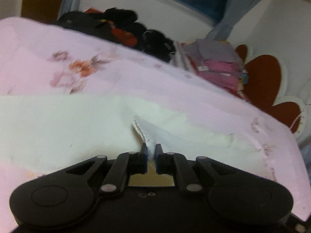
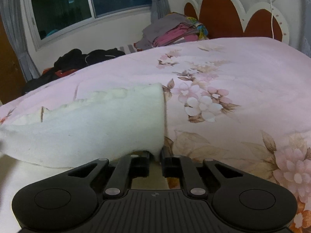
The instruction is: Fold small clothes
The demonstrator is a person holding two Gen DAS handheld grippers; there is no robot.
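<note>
Pinching a stitched white edge, the left gripper (image 1: 151,151) has its jaws nearly closed, with just that strip of the white garment (image 1: 58,128) squeezed between them. The hem runs up and away from the fingers into the rest of the cloth, which spreads out pale and flat right in front of the camera.

Over on the other side, the right gripper (image 2: 155,155) has its jaws pulled in tight on a corner of the same white garment (image 2: 93,124), and the fabric hangs as a lifted flap stretching off to the left. Its right edge is a straight folded line standing just above the bedding.

All of this sits on a pink floral bedsheet (image 2: 223,89), with the garment lying on the near part of the bed.

Further back there's a heap of dark clothes (image 2: 81,60) with some red bits by the wall, and a stack of folded pink and grey clothes (image 2: 173,33) next to it. Behind those are the brown and white headboard (image 2: 221,13), a dark window (image 2: 77,2) and grey curtains (image 2: 159,2). The left view is pretty blurry.
</note>
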